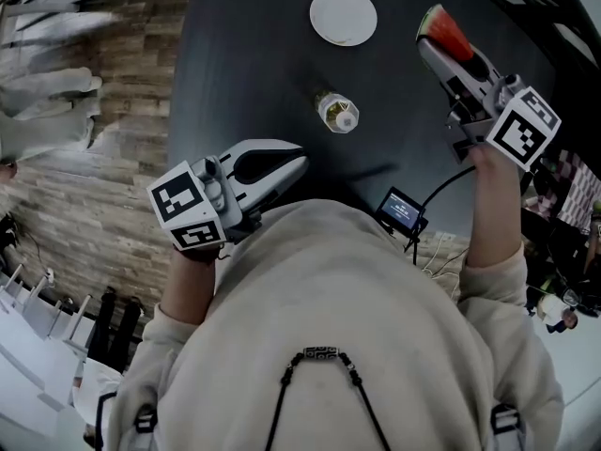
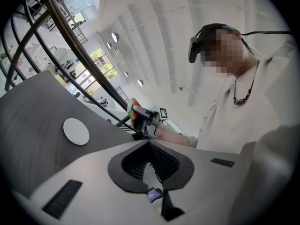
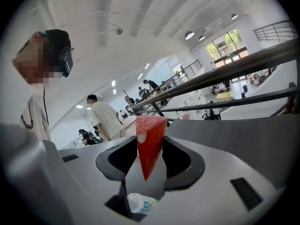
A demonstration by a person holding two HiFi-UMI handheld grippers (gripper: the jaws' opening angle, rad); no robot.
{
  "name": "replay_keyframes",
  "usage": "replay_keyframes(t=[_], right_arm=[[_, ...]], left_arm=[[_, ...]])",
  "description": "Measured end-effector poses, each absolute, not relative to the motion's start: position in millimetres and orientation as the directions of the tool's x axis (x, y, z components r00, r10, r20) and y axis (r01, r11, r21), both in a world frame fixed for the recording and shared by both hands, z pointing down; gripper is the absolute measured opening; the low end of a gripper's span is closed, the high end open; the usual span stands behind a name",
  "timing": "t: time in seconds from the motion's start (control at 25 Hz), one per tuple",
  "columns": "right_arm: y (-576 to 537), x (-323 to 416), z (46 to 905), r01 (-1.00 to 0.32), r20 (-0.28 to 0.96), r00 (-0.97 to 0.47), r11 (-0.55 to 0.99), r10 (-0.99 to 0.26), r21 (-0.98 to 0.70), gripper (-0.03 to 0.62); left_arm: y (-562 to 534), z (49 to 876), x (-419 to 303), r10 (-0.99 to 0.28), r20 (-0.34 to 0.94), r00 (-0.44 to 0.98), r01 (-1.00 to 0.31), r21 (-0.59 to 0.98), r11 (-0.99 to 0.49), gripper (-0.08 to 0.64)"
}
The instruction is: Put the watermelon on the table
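Note:
A red wedge of watermelon (image 1: 443, 28) with a green rind sits between the jaws of my right gripper (image 1: 439, 43), which is shut on it above the right part of the dark round table (image 1: 244, 54). In the right gripper view the watermelon (image 3: 151, 144) stands point down between the pads of the right gripper (image 3: 151, 159). My left gripper (image 1: 297, 163) hovers at the table's near edge, shut with nothing in it. In the left gripper view the left gripper (image 2: 150, 149) has its pads meeting, and the watermelon (image 2: 132, 110) shows far off.
A white plate (image 1: 343, 15) lies at the table's far side, also in the left gripper view as the plate (image 2: 76, 131). A bottle (image 1: 338, 113) stands mid-table, seen from above. A small screen device (image 1: 401, 210) with cables hangs at the near edge. Dark railings run behind the table.

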State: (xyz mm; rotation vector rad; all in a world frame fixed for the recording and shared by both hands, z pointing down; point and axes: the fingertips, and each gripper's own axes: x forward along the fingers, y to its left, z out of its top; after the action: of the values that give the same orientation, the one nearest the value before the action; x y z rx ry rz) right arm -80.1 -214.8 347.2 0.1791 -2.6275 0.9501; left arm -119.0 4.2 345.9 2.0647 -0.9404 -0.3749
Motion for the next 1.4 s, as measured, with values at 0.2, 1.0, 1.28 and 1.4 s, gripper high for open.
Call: replay_keyframes(t=[0.2,1.0,1.28,1.4], right_arm=[[-217,-94,368,-0.223,0.389,-0.921,0.777,0.031,-0.588,0.179],[-226,-135,483,-0.287,0.541,-0.835,0.759,0.102,-0.585,0.179],[-239,-146,519,-0.321,0.607,-0.788,0.776,0.098,-0.542,0.179],[-239,-147,529,-0.334,0.628,-0.772,0.776,0.1,-0.535,0.179]], left_arm=[[15,348,-126,-0.732,0.052,0.68,-0.48,0.787,-0.389,0.006],[29,352,-136,-0.728,0.03,0.685,-0.434,0.819,-0.375,0.006],[30,354,-136,-0.713,0.026,0.7,-0.415,0.828,-0.378,0.006],[30,350,-132,-0.707,0.001,0.707,-0.389,0.835,-0.389,0.006]])
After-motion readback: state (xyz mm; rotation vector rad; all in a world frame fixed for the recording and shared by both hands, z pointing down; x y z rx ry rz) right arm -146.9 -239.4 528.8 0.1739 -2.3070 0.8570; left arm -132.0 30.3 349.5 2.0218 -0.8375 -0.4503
